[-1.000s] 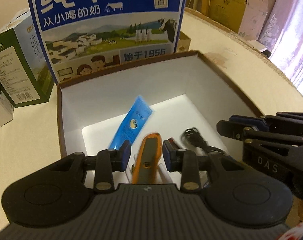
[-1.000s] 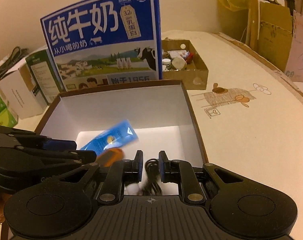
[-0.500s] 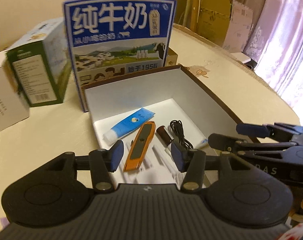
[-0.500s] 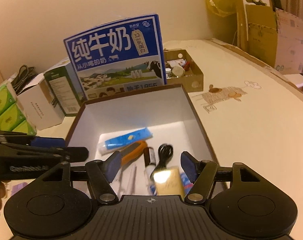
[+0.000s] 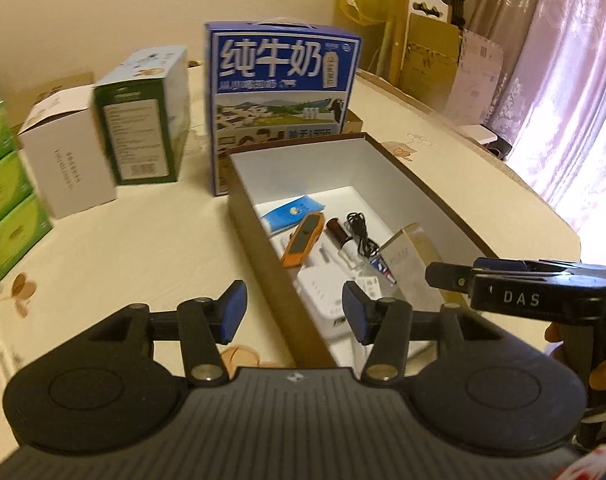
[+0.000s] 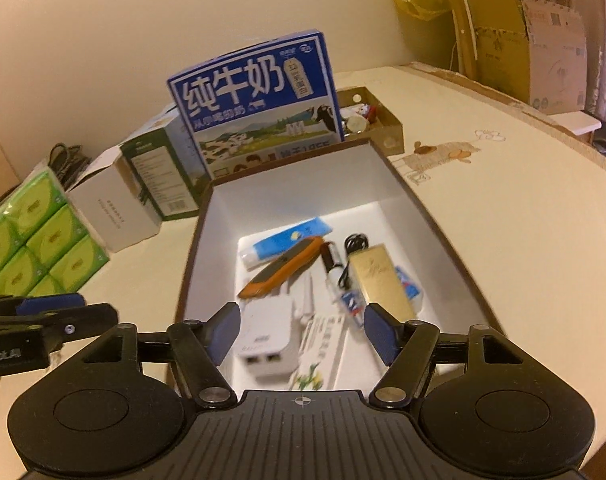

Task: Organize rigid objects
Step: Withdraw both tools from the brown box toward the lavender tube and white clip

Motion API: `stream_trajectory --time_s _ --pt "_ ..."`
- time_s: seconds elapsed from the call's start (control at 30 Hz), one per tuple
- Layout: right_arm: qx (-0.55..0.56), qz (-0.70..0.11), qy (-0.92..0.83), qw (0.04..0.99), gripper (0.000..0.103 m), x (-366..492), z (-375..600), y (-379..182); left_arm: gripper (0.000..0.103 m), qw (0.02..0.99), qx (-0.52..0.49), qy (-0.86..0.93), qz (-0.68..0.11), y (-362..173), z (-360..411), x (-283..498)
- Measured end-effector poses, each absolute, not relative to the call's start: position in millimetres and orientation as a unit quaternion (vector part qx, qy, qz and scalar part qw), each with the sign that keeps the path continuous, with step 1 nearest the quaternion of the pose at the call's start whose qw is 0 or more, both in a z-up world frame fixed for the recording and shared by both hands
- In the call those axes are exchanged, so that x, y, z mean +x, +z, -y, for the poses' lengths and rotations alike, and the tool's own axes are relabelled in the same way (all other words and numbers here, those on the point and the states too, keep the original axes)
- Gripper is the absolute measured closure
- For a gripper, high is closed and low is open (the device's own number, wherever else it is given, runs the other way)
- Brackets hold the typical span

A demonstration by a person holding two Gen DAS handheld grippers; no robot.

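An open box with white inner walls (image 5: 387, 184) holds a blue tube (image 5: 291, 214), an orange utility knife (image 5: 305, 240), a marker (image 5: 339, 236), a black cable (image 5: 359, 232), a gold box (image 6: 379, 280) and a white adapter (image 6: 267, 340). My left gripper (image 5: 294, 306) hovers open over the box's near left wall with nothing between its fingers. My right gripper (image 6: 301, 330) hangs above the box's near end. Its jaws are opening and nothing is gripped between them. Each gripper shows at the edge of the other's view.
A tall blue milk carton (image 5: 281, 92) stands right behind the box. To the left are a green-and-white carton (image 5: 147, 120), a white carton (image 5: 67, 160) and green tissue packs (image 6: 35, 236). A small cardboard tray of odds (image 6: 371, 120) sits at the back right. The table edge curves along the right.
Both grippers opened and drew back and up from the box. The left let go of the orange knife. The gold box left the right jaws, and both things now lie in the box.
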State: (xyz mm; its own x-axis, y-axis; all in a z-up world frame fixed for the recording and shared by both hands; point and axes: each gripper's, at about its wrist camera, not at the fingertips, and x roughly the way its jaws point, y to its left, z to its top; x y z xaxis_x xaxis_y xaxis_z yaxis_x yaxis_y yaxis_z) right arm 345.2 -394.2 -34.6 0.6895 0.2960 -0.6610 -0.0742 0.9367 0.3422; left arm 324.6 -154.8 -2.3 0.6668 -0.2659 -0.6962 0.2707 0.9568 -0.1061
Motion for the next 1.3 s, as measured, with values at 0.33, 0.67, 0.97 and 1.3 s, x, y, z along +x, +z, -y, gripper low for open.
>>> stream_trajectory --time_s 0.33,0.67,0.97,1.3 --pt "0.117 -0.399 0.143 0.898 0.037 310.2 350.8 -32.0 0.055 0.917 -0.025 -0.094 -0.387 -4.7 103.6 260.0" --pt "0.086 -0.419 0.195 0.883 0.037 280.7 298.6 -31.3 0.055 0.919 -0.038 -0.043 -0.39 -8.8 60.1 208.5" --pt "0.07 -0.429 0.233 0.87 0.037 261.1 266.4 -31.0 0.055 0.922 -0.043 -0.015 -0.385 -5.9 41.4 181.0" --pt "0.053 -0.434 0.258 0.862 0.037 248.8 241.9 -33.5 0.055 0.921 -0.05 0.01 -0.387 -8.5 22.8 162.6"
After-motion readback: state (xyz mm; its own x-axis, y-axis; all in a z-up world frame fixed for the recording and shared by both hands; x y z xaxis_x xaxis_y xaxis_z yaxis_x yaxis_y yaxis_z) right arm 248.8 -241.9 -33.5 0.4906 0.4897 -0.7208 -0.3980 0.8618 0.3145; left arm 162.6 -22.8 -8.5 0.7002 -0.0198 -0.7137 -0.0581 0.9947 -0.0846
